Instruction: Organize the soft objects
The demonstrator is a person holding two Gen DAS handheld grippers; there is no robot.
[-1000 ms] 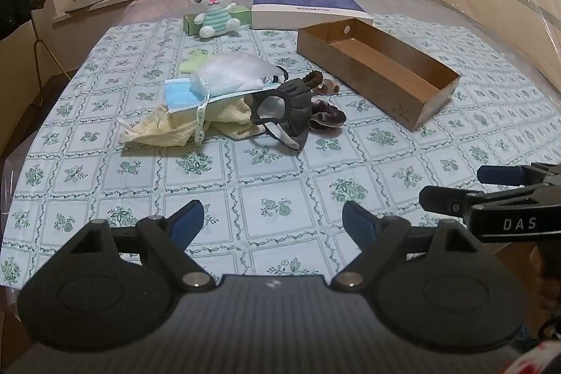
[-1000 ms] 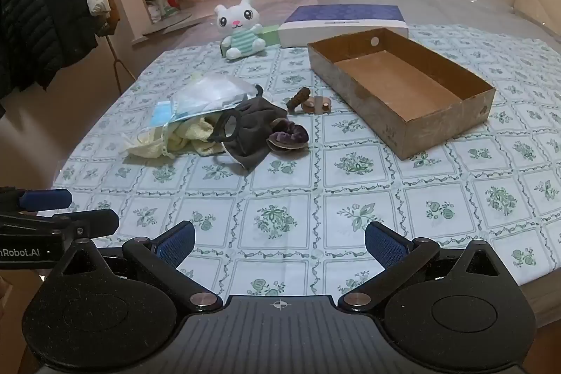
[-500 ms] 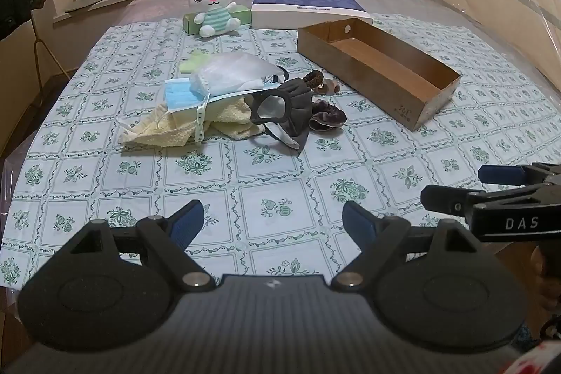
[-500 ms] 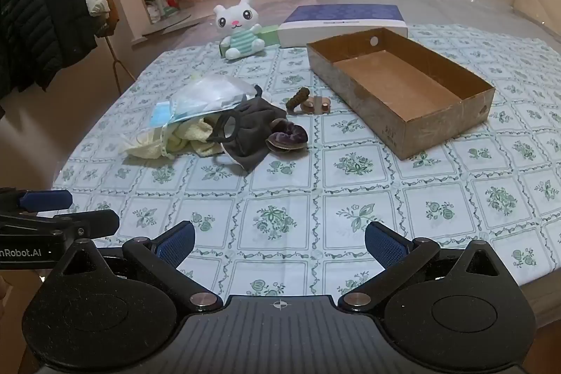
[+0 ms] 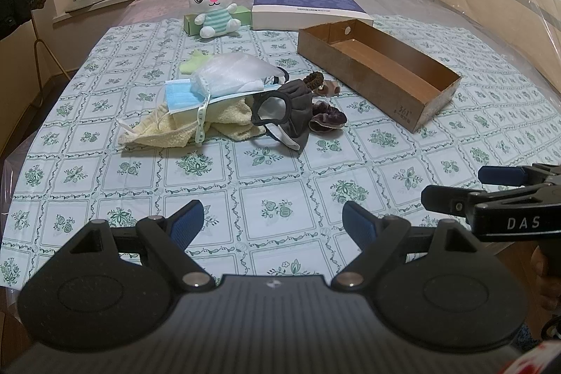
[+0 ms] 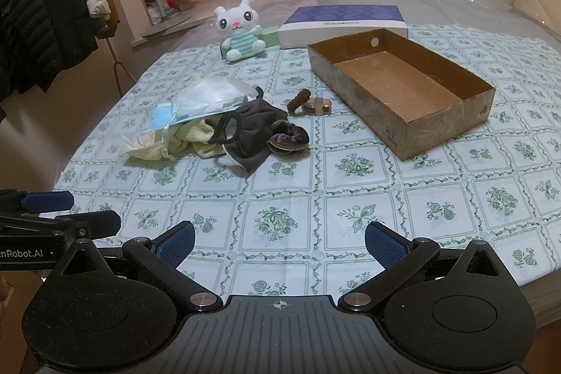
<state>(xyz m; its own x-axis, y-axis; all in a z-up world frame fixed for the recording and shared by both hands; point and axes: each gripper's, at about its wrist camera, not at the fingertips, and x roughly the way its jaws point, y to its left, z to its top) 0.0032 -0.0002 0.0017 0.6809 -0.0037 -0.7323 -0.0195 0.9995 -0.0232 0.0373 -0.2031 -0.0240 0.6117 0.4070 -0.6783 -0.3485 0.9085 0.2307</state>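
— Near the tabletop (image 5: 266, 198) edge both claws, left (image 5: 273, 221) and right (image 6: 278, 242), hang spread, empty. What first?
— The scrunchie (image 6: 289, 137), loose beside the pile (image 5: 224, 100); the box (image 6: 403, 86) waits right.

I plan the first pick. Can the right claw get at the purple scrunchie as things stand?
Probably yes: the right claw is open, the purple scrunchie lies uncovered at the pile's edge, and only bare tablecloth lies between.

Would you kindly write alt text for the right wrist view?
A heap of soft items, face masks, a yellow cloth and a purple scrunchie, lies left of an empty cardboard box on a floral tablecloth. The right gripper hangs open in the foreground.
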